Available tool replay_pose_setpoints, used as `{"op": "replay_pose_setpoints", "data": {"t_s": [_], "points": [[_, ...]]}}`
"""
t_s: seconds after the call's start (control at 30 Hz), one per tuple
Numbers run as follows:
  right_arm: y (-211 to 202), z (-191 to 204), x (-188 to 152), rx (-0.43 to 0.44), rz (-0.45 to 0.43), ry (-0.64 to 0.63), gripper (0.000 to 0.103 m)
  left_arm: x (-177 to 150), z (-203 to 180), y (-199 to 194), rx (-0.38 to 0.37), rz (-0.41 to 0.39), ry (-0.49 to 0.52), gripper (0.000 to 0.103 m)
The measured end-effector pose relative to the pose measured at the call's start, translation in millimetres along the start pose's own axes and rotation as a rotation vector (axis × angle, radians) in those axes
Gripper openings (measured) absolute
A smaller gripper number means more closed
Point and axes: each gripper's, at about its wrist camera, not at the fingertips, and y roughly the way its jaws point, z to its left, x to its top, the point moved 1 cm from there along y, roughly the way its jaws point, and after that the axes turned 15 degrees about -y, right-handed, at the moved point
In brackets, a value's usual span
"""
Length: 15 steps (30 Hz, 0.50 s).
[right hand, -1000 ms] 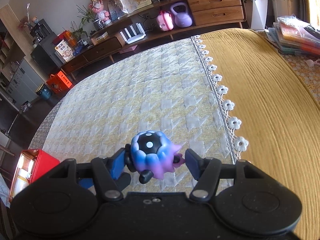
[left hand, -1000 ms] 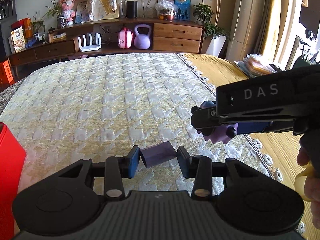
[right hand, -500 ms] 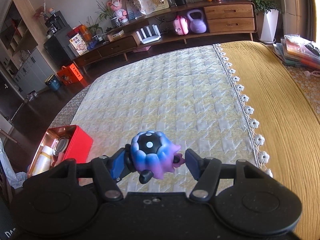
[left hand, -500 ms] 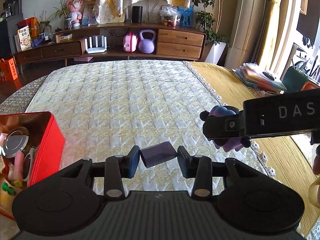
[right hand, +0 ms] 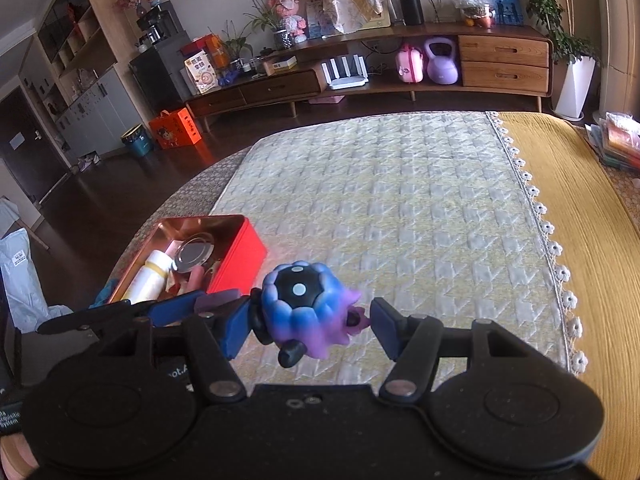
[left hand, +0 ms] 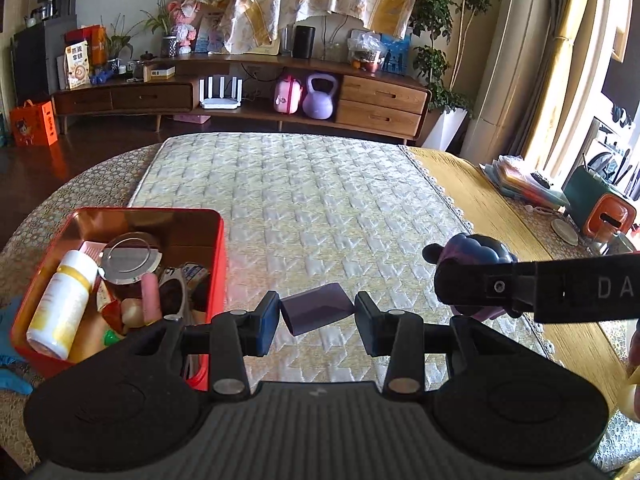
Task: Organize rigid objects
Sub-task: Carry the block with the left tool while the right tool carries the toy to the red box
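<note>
Left gripper (left hand: 316,316) is clamped on a small purple block (left hand: 316,309), pads pressing its two ends, and it hangs in the air just right of the red tin (left hand: 218,248). Right gripper (right hand: 308,322) has its jaws closed on a blue-and-purple toy figure (right hand: 306,312), carried further right of that tin, above the quilted cover (right hand: 400,200).

Both loads look bound for the tin, I'd say, so the trick is one at a time: the block first, since it's nearest, brought over the rim and lowered into a gap before the jaws part. The tin is already crowded, with a white bottle (left hand: 60,304), a round metal lid (left hand: 130,258) and small bits, so aim for the free corner by the near wall.

That block is matte, flat-sided and tilted in the grip. The figure is lumpy and glossy, with a black dotted cap and stubby black feet; its rounded sides could slip, so keep the squeeze firm until it's down.
</note>
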Motion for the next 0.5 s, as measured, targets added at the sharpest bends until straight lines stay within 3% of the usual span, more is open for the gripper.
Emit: {"op": "replay_pose_setpoints", "data": {"t_s": [0.5], "points": [[28,86,10,0.050,0.023,-0.139,0.063,24,101,-35,0.054,-0.036,-0.072,0.041]]}}
